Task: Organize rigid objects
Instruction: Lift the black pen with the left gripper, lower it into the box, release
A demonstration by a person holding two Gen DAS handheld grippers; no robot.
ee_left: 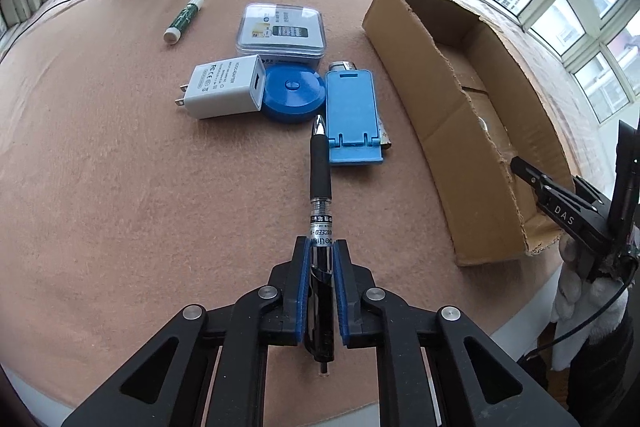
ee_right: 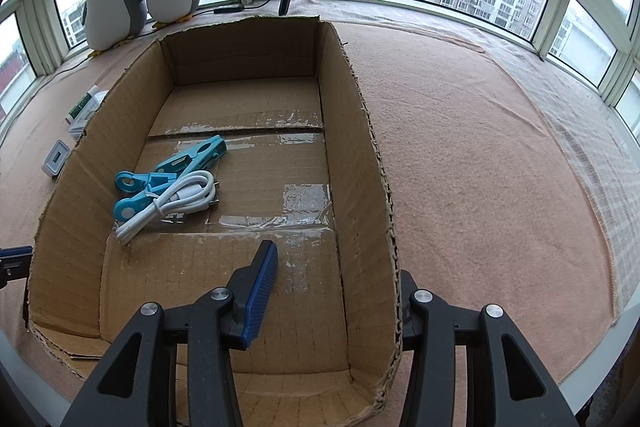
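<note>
Pen [ee_left: 320, 211] barrel: "deli", partial "XCEED". Right gripper [ee_left: 560, 203], beside the box [ee_left: 472, 131]: "DAS". Charger [ee_left: 224, 91] left of box: "FC", rest too small to read.

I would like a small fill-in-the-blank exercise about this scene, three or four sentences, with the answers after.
1. The left gripper is shut on a black ____.
2. The right gripper has one finger inside and one outside the wall of the cardboard ____.
3. Inside the cardboard box, a white cable lies partly over two light blue ____.
4. The white charger touches the round blue ____.

Missing words: pen; box; clips; tape measure
</note>
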